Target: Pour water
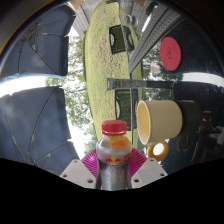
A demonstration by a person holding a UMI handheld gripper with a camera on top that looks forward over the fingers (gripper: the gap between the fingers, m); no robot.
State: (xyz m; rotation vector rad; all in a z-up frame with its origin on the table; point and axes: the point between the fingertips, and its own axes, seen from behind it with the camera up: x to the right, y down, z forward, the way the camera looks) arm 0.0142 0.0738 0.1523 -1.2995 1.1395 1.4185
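Between the gripper point(114, 170) fingers, clamped, a red-capped bottle point(114, 150).

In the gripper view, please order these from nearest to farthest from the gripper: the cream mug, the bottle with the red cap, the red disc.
1. Bottle with the red cap: between the fingers of the gripper.
2. Cream mug: just beyond the bottle, to its right, lying on its side.
3. Red disc: far beyond, high on the right.
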